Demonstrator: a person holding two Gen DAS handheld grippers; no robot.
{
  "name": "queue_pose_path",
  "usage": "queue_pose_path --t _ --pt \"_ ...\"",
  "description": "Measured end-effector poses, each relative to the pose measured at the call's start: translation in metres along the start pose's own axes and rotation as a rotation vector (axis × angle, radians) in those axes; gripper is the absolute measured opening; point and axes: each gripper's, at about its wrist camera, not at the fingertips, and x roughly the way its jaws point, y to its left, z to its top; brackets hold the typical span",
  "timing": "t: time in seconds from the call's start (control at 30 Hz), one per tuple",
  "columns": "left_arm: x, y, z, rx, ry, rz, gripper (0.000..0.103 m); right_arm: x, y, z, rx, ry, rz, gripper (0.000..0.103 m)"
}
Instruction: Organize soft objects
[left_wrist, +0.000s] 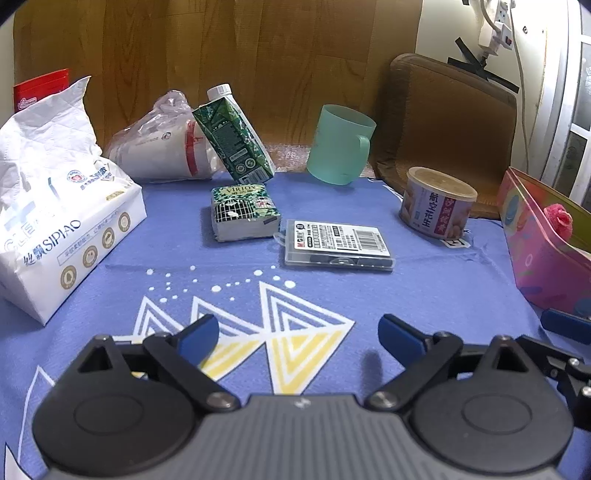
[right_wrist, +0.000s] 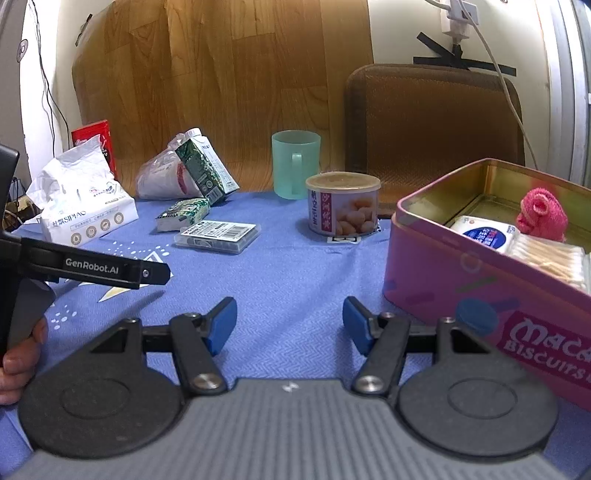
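White plastic tissue pack (left_wrist: 55, 218) lies at far left on the blue-clothed tabletop (left_wrist: 332, 295). Left tool (left_wrist: 298, 334) angles downward, jaws wide apart, empty. Right tool (right_wrist: 289, 325) likewise tilts down, jaws parted, empty, just beside the pink biscuit tin (right_wrist: 480, 295) holding a pink cloth (right_wrist: 541, 214).

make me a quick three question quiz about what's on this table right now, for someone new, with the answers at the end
1. True or false: the pink cloth lies inside the pink tin.
2. Which stands nearest the tin? A green mug B round can C tissue pack
3. Fill in: the green carton leans against a ___ bag.

Key: 1 true; 2 B; 3 plastic.
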Motion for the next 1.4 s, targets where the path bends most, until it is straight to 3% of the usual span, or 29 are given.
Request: queue_pose_path --t 1.4 --pt "-0.001 0.0005 -0.0009 -0.012 -0.003 -0.012 0.1 0.0015 -0.003 -0.0008 0.01 0.001 0.002 0.066"
